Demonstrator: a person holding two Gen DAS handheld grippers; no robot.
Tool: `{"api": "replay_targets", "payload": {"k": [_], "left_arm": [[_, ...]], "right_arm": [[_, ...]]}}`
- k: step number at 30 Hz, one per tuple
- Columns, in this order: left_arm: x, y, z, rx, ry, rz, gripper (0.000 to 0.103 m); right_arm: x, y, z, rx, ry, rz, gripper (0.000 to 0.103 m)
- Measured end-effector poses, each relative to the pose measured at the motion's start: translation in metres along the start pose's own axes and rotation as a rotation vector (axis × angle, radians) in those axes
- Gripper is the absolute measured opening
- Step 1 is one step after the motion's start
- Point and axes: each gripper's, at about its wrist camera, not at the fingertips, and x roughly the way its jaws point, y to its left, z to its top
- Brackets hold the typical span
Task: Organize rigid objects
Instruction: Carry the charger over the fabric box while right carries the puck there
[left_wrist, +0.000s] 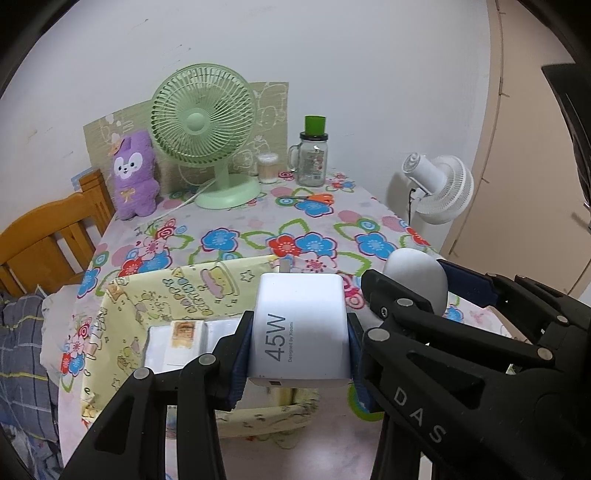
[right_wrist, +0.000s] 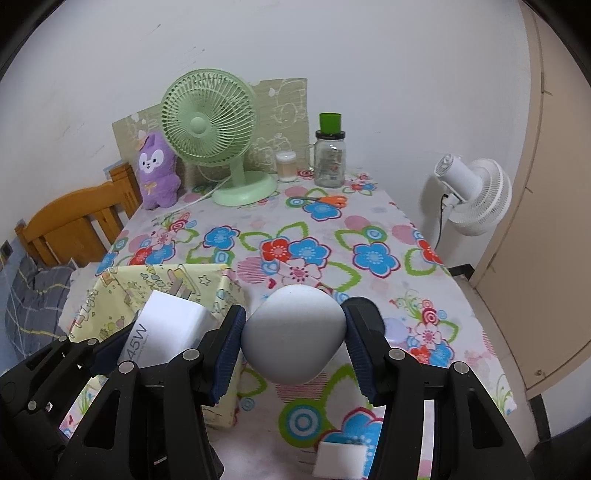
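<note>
My left gripper (left_wrist: 299, 347) is shut on a white 45W charger (left_wrist: 301, 325), held above a yellow patterned box (left_wrist: 192, 291) at the table's near left. White flat items (left_wrist: 177, 343) lie inside the box. My right gripper (right_wrist: 295, 343) is shut on a pale grey egg-shaped object (right_wrist: 295, 332), held above the tablecloth just right of the box (right_wrist: 122, 291). The right gripper and its object (left_wrist: 417, 280) show at the right in the left wrist view. The charger (right_wrist: 166, 328) and left gripper show at the left in the right wrist view.
A floral tablecloth (right_wrist: 332, 240) covers the table. At the back stand a green fan (right_wrist: 210, 122), a purple plush (right_wrist: 157, 170), a small jar (right_wrist: 286, 166) and a glass mug jar (right_wrist: 330, 158). Orange scissors (right_wrist: 328, 200) lie nearby. A white block (right_wrist: 343, 458) lies at the near edge. A wooden chair (right_wrist: 74, 225) stands left and a white fan (right_wrist: 476, 192) stands right.
</note>
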Motion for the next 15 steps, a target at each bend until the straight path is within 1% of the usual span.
{"api": "replay_targets", "payload": {"k": [9,15], "left_arm": [[0.007,0.024,0.000,-0.007,0.013,0.029,0.048],[0.016,0.039,-0.001,-0.019,0.032,0.043,0.048]], "right_arm": [[0.015,0.023,0.005,-0.015,0.015,0.026,0.056],[0.030,0.037,0.006,-0.026,0.040,0.042,0.056]]}}
